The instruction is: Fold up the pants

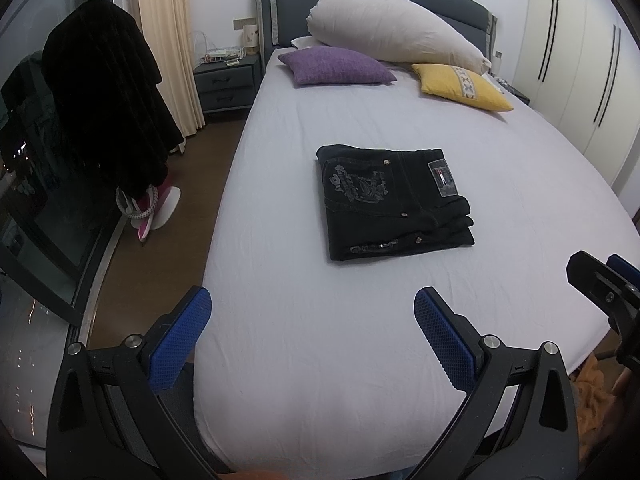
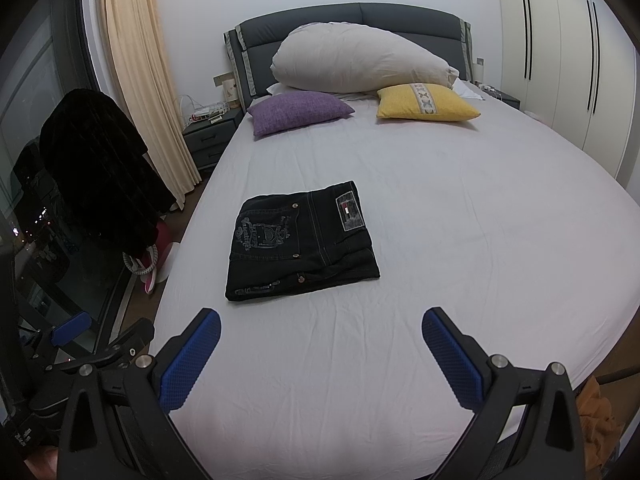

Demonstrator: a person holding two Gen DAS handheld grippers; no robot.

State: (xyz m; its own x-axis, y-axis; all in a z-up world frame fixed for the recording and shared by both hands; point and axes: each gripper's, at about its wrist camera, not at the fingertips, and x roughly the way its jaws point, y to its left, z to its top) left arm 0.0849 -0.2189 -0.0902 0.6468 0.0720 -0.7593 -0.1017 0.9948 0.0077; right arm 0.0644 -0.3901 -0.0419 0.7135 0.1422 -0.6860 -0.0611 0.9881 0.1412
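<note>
Lying folded on bed (image 1: pixel 320 320), pants (image 1: pixel 394 200), claws apart

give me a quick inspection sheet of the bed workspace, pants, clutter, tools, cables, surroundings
surface: bed sheet, pale, lightly creased.
job's things: black pants folded into a compact rectangle, lying flat mid-bed, patch side up.
clutter: purple cushion, yellow cushion and large white pillow at the headboard, apart from the pants.
grippers: left tool open, holding nothing; right tool open, holding nothing; both short of the pants.
cables: nothing seen on the bed.
surroundings: nightstand, curtain, wardrobe, dark garment hanging by the window.
</note>
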